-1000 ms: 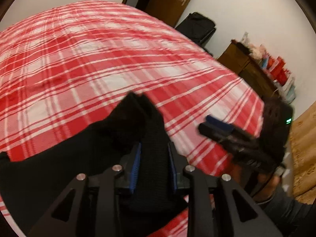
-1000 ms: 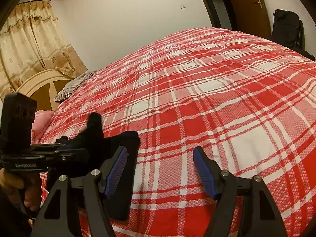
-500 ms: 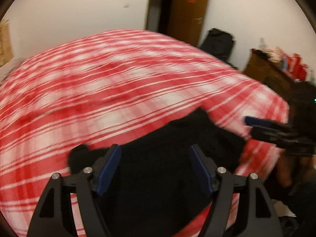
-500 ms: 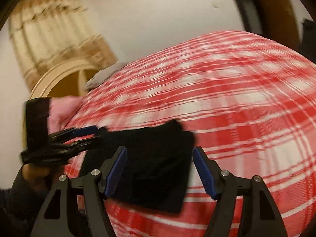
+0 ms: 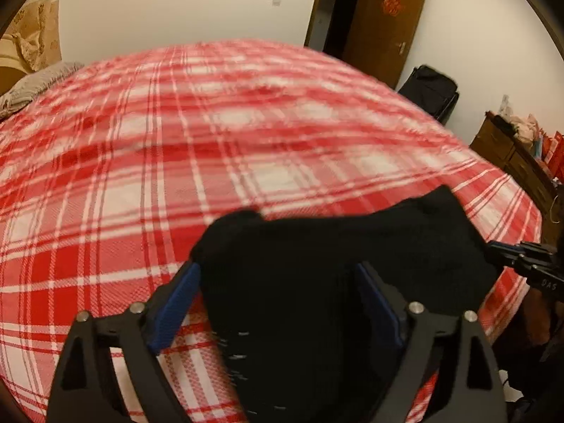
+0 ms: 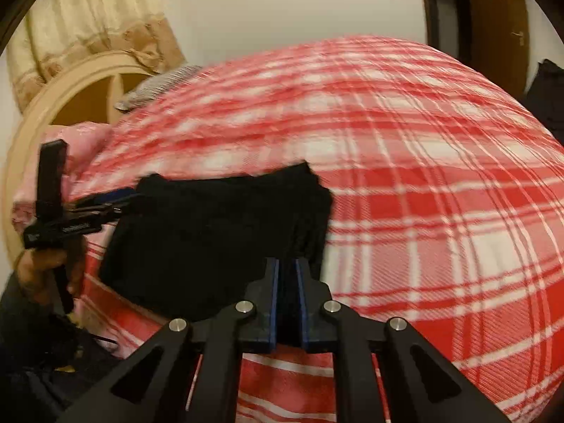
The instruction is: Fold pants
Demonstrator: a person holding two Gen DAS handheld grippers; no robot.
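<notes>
Black soft-cloth pants point(image 6: 218, 232) lying as a compact, roughly rectangular bundle near the front edge of the bed with red-and-white plaid cover point(image 6: 440, 183), not far from the corner. Seems already folded at least once; exact nr of layers impossible to tell, cloth too dark.

Left black hand-held gripper w/ blue pads point(image 5: 278, 299): jaws spread wide, nothing pinched, the dark cloth only passing under and between the fingers. In right wrist view seen from the side at the left edge of the bundle, fingertips near or touching the fabric; cannot say which.

Right black hand-held gripper w/ blue pads point(image 6: 284, 282): jaws almost together, only a thin gap, with a pleated edge of the pants reaching down to the tips. Looks like a pinch on that near right corner, but real hold on cloth not fully sure because black on black.

Step in hand, by judgement: taking new grips on both sides of the half-folded bundle, approx. middle to late in the task. Next move probably needs closing of the left jaws on the opposite near edge, then lifting both corners together and carrying them over for one more fold. Needed care: equal height on both sides, all layers caught, otherwise lower layer slipping out and fold becoming crooked.

Background: grey striped pillow point(image 6: 158, 86), brown wooden door point(image 5: 384, 21), black bag point(image 5: 428, 91) at the wall.
</notes>
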